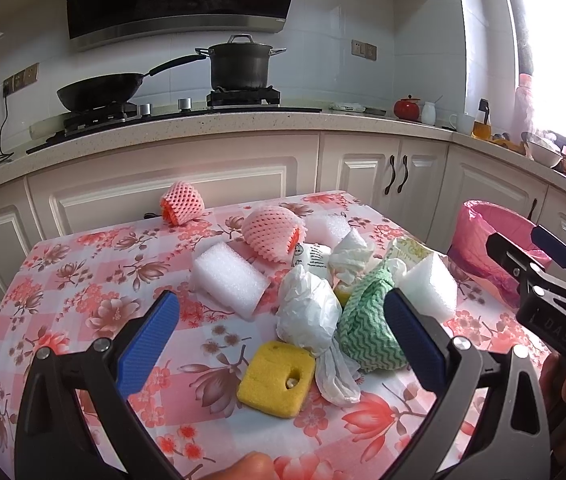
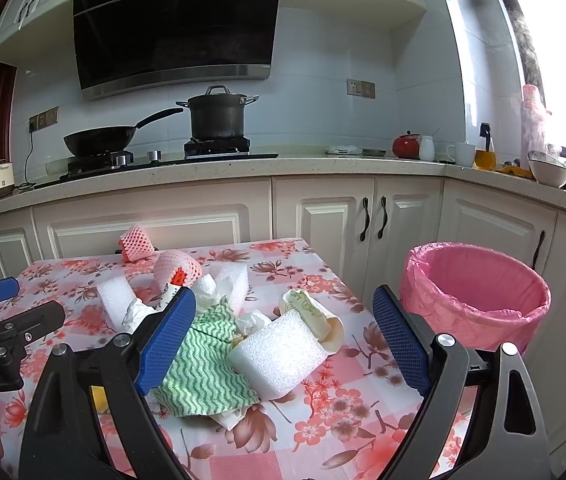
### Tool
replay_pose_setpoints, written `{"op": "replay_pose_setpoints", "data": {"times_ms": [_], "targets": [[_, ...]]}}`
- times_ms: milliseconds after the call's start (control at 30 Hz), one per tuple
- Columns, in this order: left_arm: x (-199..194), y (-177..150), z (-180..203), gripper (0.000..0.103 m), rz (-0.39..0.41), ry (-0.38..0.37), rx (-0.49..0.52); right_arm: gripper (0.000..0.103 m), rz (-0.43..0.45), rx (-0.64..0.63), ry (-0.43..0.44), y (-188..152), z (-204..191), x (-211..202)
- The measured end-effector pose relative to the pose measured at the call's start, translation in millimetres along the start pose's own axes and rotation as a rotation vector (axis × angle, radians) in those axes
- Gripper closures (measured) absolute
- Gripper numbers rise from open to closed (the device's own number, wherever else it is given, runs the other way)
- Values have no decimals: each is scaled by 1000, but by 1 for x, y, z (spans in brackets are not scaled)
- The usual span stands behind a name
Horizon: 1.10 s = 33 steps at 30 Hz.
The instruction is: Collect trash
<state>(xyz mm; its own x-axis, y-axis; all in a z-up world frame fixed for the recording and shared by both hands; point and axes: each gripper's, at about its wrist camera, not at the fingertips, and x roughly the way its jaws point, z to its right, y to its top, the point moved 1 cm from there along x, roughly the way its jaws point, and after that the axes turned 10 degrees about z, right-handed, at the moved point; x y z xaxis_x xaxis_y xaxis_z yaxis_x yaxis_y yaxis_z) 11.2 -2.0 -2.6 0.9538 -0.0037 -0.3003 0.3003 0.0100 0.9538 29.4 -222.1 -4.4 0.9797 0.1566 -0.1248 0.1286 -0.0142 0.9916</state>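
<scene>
A heap of trash lies on the floral table (image 1: pixel 83 300): a yellow sponge (image 1: pixel 277 378), crumpled white paper (image 1: pixel 309 312), a green wavy cloth (image 1: pixel 367 332), white foam blocks (image 1: pixel 229 280) (image 2: pixel 279 356), two pink foam nets (image 1: pixel 273 232) (image 1: pixel 182 203) and a paper cup (image 2: pixel 315 314). My left gripper (image 1: pixel 283 328) is open above the sponge and paper. My right gripper (image 2: pixel 283 340) is open around a foam block, not touching it. A bin with a pink liner (image 2: pixel 479 300) stands right of the table.
Behind the table run white kitchen cabinets (image 2: pixel 323 220) and a counter with a wok (image 2: pixel 101 140), a pot (image 2: pixel 217 118), cups and bowls (image 2: pixel 549 172). The right gripper shows at the right edge of the left wrist view (image 1: pixel 523 252).
</scene>
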Motion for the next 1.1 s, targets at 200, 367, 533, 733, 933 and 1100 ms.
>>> {"op": "replay_pose_setpoints", "data": {"times_ms": [200, 367, 533, 733, 933, 1100], "targets": [[0, 1, 3, 4, 1, -1, 3, 18, 1, 2, -1, 2, 2, -1], [1, 1, 2, 4, 0, 0, 2, 18, 2, 2, -1, 2, 1, -1], [1, 3, 6, 4, 1, -3, 5, 18, 2, 2, -1, 2, 1, -1], [0, 3, 6, 4, 2, -3, 5, 18, 2, 2, 0, 2, 1, -1], [0, 3, 6, 4, 1, -3, 4, 18, 1, 3, -1, 3, 1, -1], [1, 4, 7, 4, 1, -2, 3, 18, 3, 3, 0, 2, 1, -1]]}}
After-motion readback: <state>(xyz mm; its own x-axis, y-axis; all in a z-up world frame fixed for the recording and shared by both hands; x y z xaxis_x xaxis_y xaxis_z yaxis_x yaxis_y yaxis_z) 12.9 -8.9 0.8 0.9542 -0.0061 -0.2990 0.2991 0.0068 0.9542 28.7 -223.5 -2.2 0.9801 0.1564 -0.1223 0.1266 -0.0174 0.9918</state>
